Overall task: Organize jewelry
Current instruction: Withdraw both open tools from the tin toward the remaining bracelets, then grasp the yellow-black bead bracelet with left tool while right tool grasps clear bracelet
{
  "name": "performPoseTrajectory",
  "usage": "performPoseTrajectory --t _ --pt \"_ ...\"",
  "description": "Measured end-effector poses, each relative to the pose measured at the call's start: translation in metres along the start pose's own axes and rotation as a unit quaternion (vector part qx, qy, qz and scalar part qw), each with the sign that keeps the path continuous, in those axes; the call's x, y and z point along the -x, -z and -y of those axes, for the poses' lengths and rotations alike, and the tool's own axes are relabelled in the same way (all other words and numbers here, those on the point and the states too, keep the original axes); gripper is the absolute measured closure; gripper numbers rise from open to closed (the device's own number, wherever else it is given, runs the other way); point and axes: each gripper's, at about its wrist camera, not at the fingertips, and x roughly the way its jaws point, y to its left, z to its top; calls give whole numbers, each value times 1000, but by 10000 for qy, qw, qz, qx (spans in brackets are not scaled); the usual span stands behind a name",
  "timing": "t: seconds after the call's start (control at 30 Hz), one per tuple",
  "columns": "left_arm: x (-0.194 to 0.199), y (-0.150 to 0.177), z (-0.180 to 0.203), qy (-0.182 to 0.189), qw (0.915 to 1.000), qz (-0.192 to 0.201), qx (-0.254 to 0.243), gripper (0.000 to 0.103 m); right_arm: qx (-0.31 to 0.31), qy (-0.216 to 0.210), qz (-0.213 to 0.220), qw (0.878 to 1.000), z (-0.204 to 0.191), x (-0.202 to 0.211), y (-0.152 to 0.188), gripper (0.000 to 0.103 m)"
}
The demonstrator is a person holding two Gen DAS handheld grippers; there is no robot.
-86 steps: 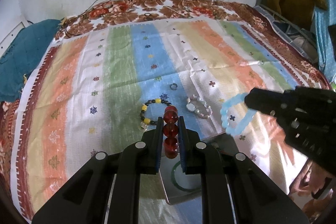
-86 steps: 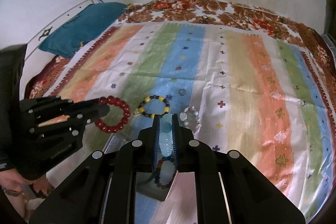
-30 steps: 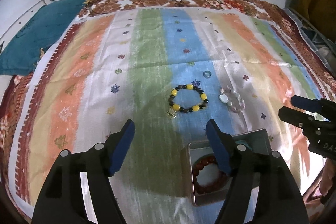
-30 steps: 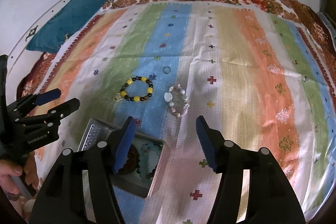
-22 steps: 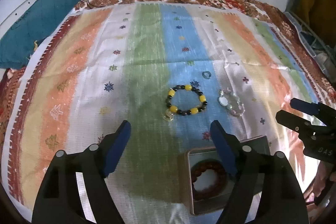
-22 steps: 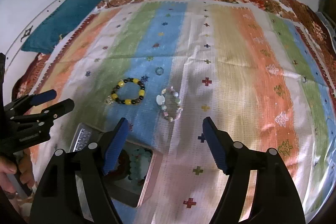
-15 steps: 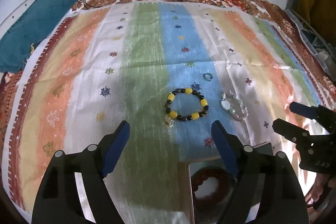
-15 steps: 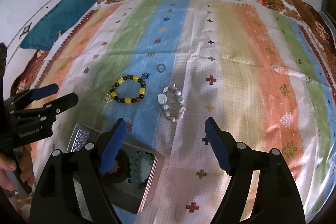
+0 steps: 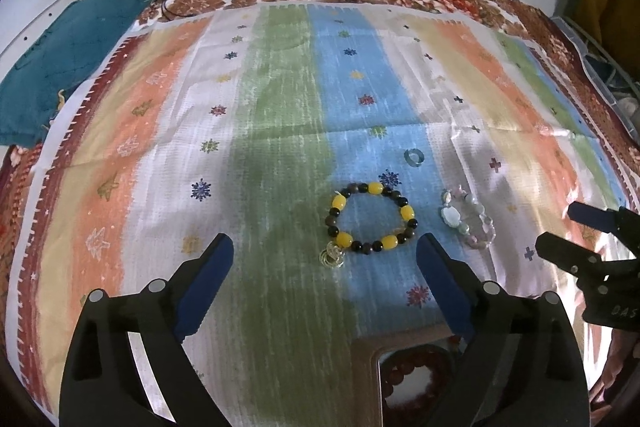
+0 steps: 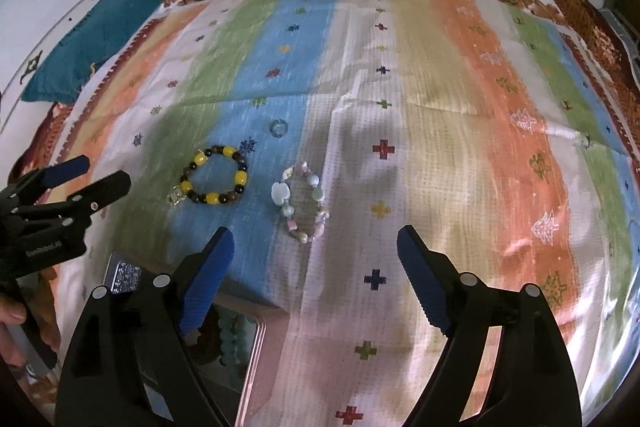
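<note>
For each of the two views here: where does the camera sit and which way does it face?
Left wrist: on the left gripper, angled down at the yellow-black bracelet; right gripper at right.
Right wrist: on the right gripper, angled down at the pastel bracelet; left gripper at left.
Shared: both bracelets, striped cloth, tin.

Yellow-and-black beaded bracelet with a small gold wire charm lies flat on the blue stripe of the striped cloth; pale pink and clear beaded bracelet lies just right of it. Small blue glass ring sits farther back. Open metal tin at near edge holds a dark red beaded bracelet and a light blue beaded bracelet.
</note>
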Motion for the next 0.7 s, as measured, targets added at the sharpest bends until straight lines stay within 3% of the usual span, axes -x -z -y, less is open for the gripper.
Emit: performPoseTrajectory --t 0.2,0.33,0.7 --pt "-13 -4 4 -142 9997 -21 -192 11 -27 13 -67 10000 3 -9 -3 19" --pt "-20 -7 -3 138 9998 -120 74 11 -20 -11 -117 9999 5 -15 -5 19" --pt "-43 -9 -8 148 9994 -288 155 11 -64 241 -206 9995 9 -34 -9 19"
